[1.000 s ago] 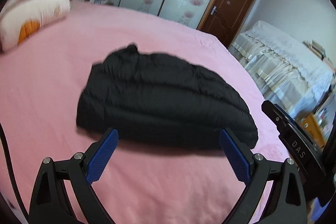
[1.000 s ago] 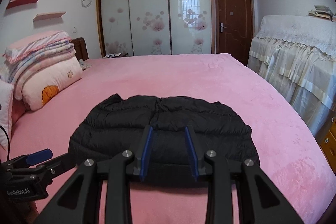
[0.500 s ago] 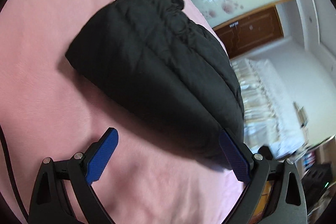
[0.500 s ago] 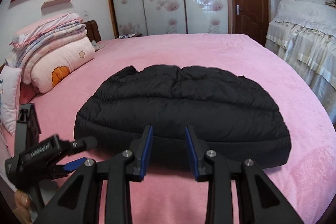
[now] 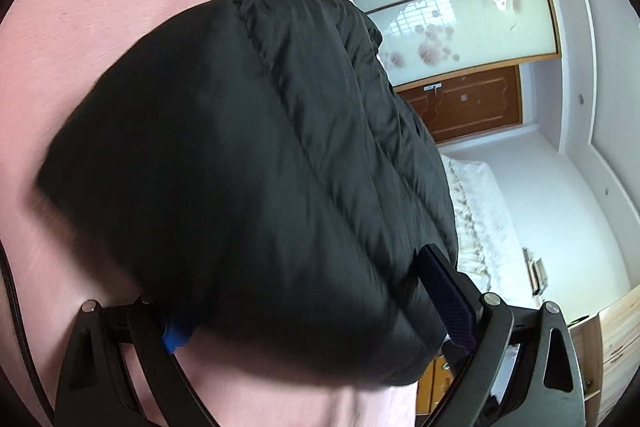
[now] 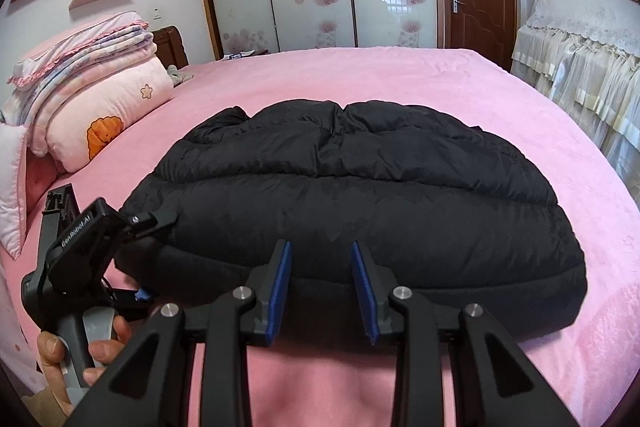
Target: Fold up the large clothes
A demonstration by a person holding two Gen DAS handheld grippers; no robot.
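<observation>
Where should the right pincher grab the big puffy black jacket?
Probably the thick folded near edge of the black jacket, coming in low from the front, level with the pink bed. That edge bulges towards the right gripper, whose fingers stand slightly apart just before it, gripping nothing.

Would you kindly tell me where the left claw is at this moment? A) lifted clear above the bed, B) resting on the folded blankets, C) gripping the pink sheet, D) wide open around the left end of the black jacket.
D: the left claw straddles the end of the black jacket, one finger on each side.
</observation>
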